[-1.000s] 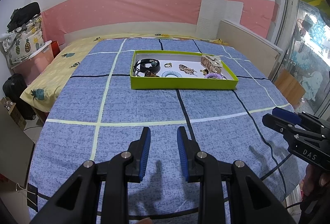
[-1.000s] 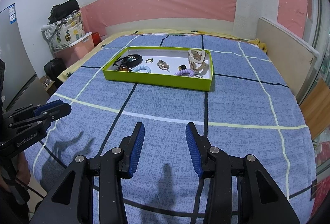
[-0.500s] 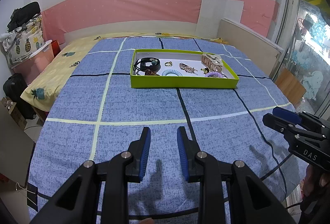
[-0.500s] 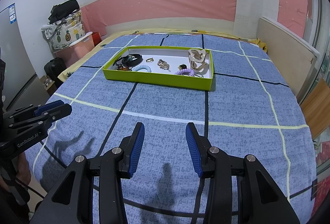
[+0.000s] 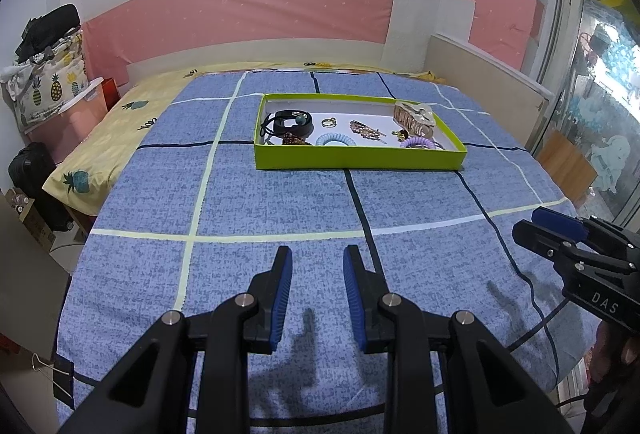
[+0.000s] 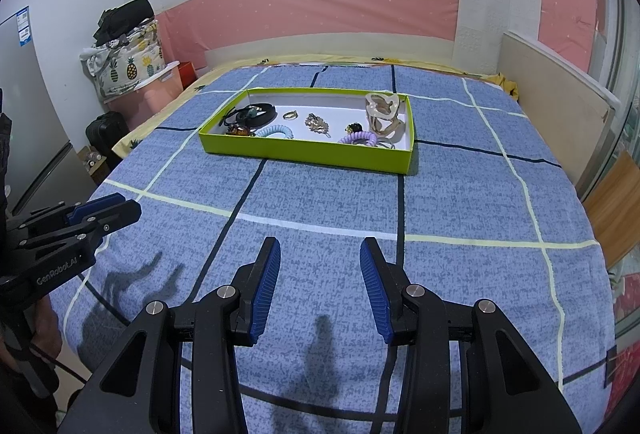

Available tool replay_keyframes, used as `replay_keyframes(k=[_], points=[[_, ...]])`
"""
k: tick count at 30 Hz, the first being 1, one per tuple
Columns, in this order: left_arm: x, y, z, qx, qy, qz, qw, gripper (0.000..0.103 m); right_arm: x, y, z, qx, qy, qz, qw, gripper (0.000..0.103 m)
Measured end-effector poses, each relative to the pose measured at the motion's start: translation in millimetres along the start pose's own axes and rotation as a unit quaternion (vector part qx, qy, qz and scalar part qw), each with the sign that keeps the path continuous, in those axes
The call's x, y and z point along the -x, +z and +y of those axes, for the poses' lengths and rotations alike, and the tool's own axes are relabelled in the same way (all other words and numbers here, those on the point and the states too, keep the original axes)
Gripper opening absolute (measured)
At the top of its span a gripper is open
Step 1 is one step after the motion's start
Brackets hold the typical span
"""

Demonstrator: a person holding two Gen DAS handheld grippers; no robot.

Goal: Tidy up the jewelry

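Left gripper: left gripper (image 5: pixel 316 292) hovers low over the bedspread (image 5: pixel 280 202), jaws parted with nothing between them, same gap as a second ago.
Right gripper: right gripper (image 6: pixel 320 282) hangs beside it over the near end of the bed, jaws spread and holding nothing; the gap looks clearly wider than a second ago.
What changed: tray sits a touch lower and larger in the left view than a second ago, so that gripper seems to tip or creep toward it. Nothing in the tray has shifted.
What it means: my read is a widened right jaw readies a pick, but both grippers are well short of the tray, so which piece is wanted is open.
Tray: green tray (image 5: pixel 360 158) with a white floor lies flat on the bedspread, well ahead of both grippers.
Left end of tray: black hair ties (image 5: pixel 286 120) in a loose heap, a dark beaded piece (image 5: pixel 295 141) just in front.
Middle: small ring (image 5: pixel 329 122), blue coil tie (image 5: pixel 336 140), ornate hair clip (image 5: pixel 366 130).
Right end: beige claw clip (image 5: pixel 414 116) by the far wall, purple coil tie (image 5: pixel 418 143) near the front wall, a small dark trinket (image 5: pixel 401 133) between.
Stage: every piece already lies inside the tray, loosely spread; that fits sorting about to start or a tidy just finished.
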State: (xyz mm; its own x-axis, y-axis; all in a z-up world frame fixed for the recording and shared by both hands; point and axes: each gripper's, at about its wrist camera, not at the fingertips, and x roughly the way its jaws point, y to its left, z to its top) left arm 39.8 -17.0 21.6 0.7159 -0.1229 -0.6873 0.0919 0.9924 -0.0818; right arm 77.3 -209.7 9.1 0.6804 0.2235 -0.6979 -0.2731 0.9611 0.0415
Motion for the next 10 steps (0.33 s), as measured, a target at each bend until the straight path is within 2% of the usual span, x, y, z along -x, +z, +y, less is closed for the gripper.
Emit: replay_keyframes(k=[10], points=[[-3.8, -0.2, 0.6, 0.004, 0.001, 0.003, 1.0, 0.028, -3.0, -2.5, -0.3, -0.001, 0.001, 0.002, 1.0, 0.042]])
